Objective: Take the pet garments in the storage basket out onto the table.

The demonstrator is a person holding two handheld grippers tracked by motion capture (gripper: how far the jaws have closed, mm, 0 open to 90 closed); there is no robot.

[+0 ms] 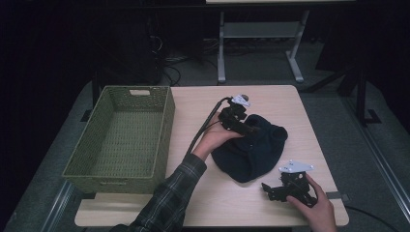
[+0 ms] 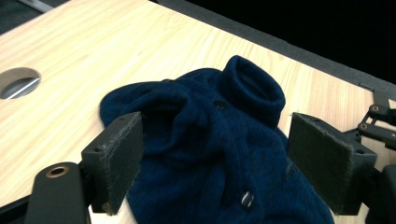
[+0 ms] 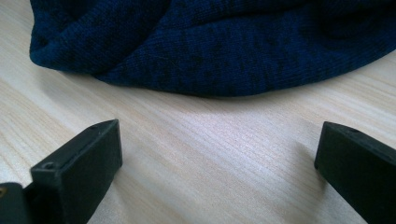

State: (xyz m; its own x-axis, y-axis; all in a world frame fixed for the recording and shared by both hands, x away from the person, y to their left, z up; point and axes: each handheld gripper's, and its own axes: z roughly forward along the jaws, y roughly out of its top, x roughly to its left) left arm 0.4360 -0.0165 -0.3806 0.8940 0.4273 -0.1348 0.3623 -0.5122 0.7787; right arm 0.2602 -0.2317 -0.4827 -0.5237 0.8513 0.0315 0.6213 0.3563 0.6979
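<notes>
We see the wooden table bearing a green woven basket at left. The navy sweater lies centre-right. The left gripper hovers over it, jaws wide, empty. The right gripper sits near its hem, likewise spread, empty.

A dark navy knitted garment lies crumpled in a loose mound on the light wooden table, toward its right half and well apart from the green woven basket on the left; in the left gripper view the garment shows a ribbed, rolled collar standing up at its far end, soft folds across the body, and small dark buttons down the front; in the right gripper view its rounded knit edge rests flat on the wood.
</notes>
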